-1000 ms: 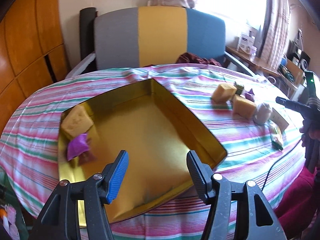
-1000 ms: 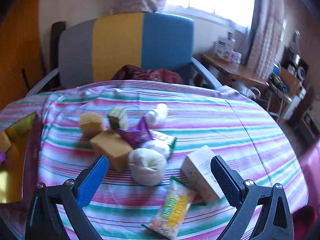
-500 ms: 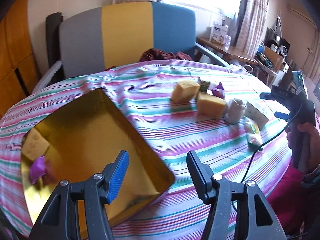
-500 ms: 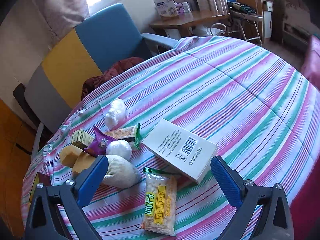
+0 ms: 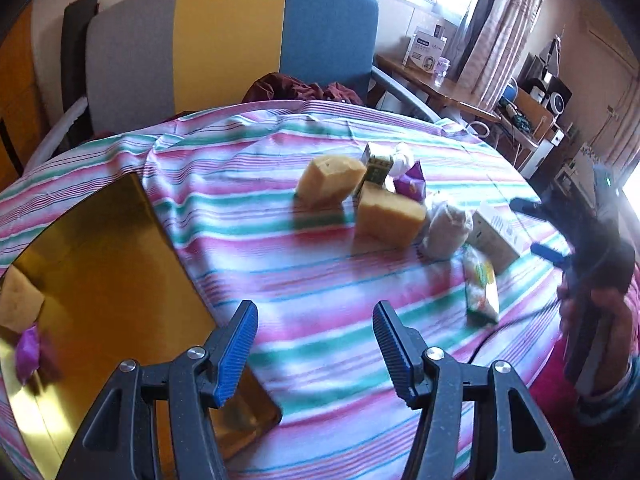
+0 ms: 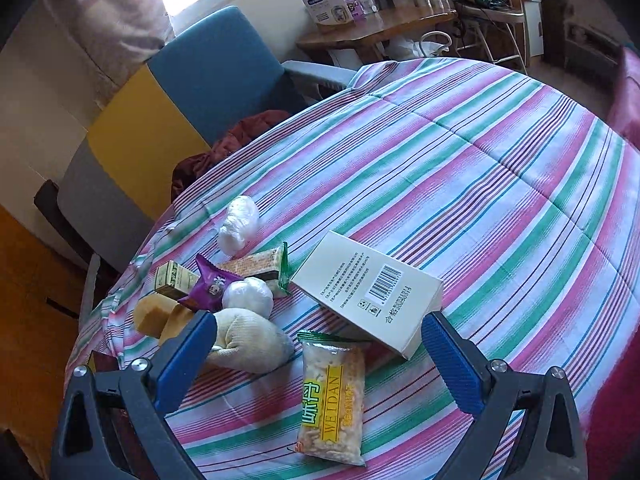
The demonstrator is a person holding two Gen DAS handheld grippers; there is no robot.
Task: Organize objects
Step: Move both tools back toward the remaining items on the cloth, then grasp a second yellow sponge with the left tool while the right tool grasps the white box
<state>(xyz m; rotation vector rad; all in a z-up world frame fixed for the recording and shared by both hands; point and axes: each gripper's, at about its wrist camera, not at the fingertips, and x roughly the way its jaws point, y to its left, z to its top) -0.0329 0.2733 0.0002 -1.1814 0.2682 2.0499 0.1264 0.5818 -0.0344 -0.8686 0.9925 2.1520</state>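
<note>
On the striped tablecloth [image 6: 500, 168] we count 1 gold tin [image 5: 92, 280] at left w/ 1 sponge chunk and 1 purple packet inside; 1 white box [image 6: 368, 288], 2 sponge blocks [image 5: 388, 216], 1 WEIDAN snack bag [image 6: 332, 396]. Left gripper [image 5: 314, 344] & right gripper [image 6: 316, 356]: both fingers spread, holding nothing.

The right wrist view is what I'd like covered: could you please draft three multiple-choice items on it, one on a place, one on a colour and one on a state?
1. Where does the snack packet lie?
A. between the right tool's fingers
B. on the chair
C. in the tin

2. What colour is the small wrapper in the pile?
A. orange
B. purple
C. black

3. How is the right tool?
A. shut on the white box
B. shut on the sock
C. open, holding nothing

Answers: 1 A, the packet lies on the cloth in the gap between them. 2 B, its foil is purple. 3 C, neither pad presses on the white box.
</note>
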